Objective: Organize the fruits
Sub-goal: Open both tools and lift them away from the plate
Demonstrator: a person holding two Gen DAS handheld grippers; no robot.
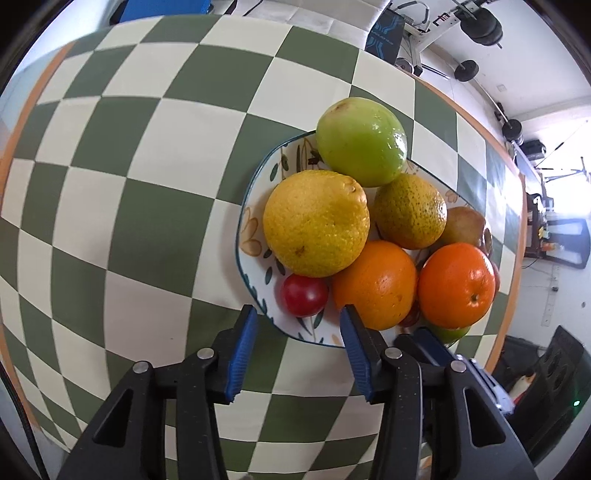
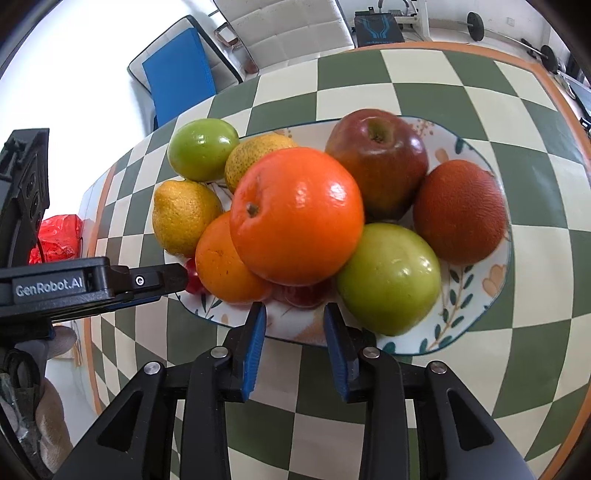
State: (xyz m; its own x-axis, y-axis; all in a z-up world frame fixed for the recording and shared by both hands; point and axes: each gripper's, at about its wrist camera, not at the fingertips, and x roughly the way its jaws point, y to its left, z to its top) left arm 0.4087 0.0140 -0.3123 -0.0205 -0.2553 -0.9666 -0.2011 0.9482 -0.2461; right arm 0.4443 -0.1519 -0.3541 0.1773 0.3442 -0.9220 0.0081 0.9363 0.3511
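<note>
fingers apart on left gripper (image 1: 297, 314) and right gripper (image 2: 294, 312), both empty. top orange (image 2: 295, 214) (piled high) may roll off plate (image 2: 476, 314) if bumped.

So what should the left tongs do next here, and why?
Probably ease forward and close on the small red fruit. The left tongs are open and empty, it lies right ahead at the plate edge, and nothing is piled on it.

Green-and-cream checked tablecloth (image 2: 424, 70) with orange border covers table. Blue-seated chair (image 2: 177, 77) at 11 o'clock, white chair (image 2: 288, 26) at 12. Barbell weights (image 2: 476, 26) at 1 o'clock. Red plastic bag (image 2: 59, 236) at 9.
</note>
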